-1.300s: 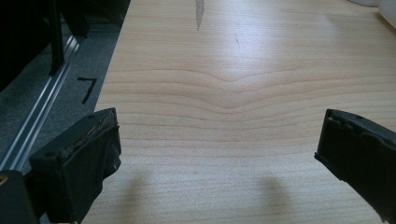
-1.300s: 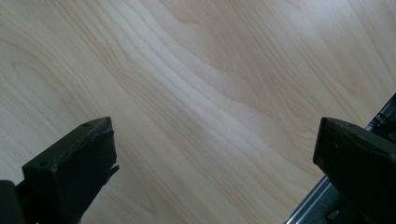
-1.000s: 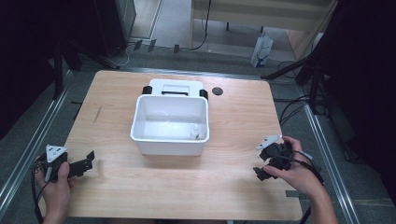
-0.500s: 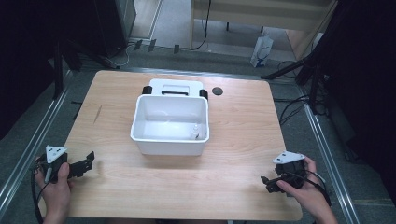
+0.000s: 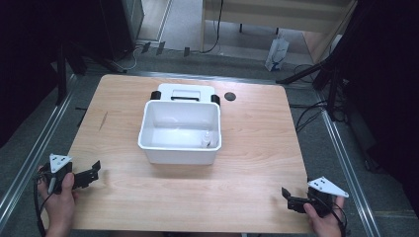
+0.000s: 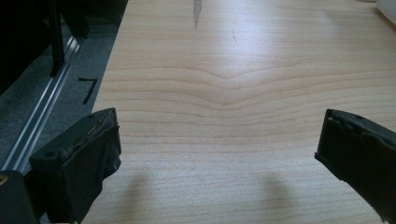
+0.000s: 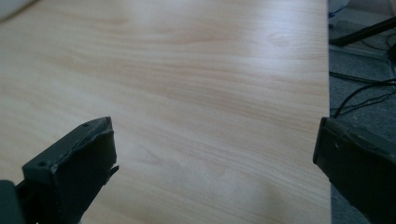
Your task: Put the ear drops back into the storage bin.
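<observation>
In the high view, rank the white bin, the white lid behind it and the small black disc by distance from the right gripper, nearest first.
From the right gripper at the table's near right corner:
1. White bin, mid-table, up and to the left.
2. Small black disc, near the far edge, right of the lid.
3. White lid, behind the bin, at the far edge.

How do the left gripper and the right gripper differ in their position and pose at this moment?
The left gripper sits at the table's near left corner, the right gripper at its near right corner. The left points right, toward the white bin; the right points left. The left lies farther from the near edge. Both are open and hold nothing.
</observation>
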Demonstrator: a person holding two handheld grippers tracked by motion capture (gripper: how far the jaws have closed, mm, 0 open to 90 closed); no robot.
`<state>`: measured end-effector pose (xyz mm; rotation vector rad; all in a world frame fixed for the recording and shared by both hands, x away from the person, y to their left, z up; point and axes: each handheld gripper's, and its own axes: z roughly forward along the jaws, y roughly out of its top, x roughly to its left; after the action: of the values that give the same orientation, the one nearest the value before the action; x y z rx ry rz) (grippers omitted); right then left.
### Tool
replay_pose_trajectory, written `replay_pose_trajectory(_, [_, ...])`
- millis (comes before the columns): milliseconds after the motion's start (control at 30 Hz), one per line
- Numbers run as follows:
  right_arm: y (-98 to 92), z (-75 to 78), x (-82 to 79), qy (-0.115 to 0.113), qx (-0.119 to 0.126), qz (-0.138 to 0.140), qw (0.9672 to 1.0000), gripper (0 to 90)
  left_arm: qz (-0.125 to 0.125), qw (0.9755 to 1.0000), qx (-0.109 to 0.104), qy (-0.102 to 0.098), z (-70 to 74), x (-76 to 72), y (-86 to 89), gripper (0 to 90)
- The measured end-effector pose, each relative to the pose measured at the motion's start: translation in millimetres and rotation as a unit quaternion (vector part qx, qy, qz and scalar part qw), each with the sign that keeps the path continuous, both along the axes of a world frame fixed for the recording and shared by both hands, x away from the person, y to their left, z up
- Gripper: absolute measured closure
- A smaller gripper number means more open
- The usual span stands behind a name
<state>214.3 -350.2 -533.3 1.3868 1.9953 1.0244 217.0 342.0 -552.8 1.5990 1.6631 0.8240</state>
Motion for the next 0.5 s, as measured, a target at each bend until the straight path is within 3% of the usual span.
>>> replay_pose_trajectory(133, [-2.0, -7.6, -1.2, -0.013, 0.020, -0.041, 0.9989, 0.0, 0.000, 1.0000, 0.002, 0.002, 0.0, 0.3, -0.2, 0.4])
replay_pose_trajectory(267, [-1.5, -14.0, -3.1, -0.018, 0.028, -0.059, 0.9977, 0.0, -0.001, 1.0000, 0.006, 0.003, 0.1, 0.3, -0.7, 0.4])
replay_pose_trajectory(333, [-0.6, -13.9, -4.6, -0.028, 0.027, -0.061, 0.9974, 0.0, -0.001, 1.0000, 0.006, 0.004, 0.1, 0.3, -1.0, 0.4])
replay_pose_trajectory(500, [-2.7, -14.1, -4.0, -0.022, 0.036, -0.059, 0.9974, 0.0, -0.001, 1.0000, 0.007, 0.005, 0.0, 0.0, -1.7, 0.4])
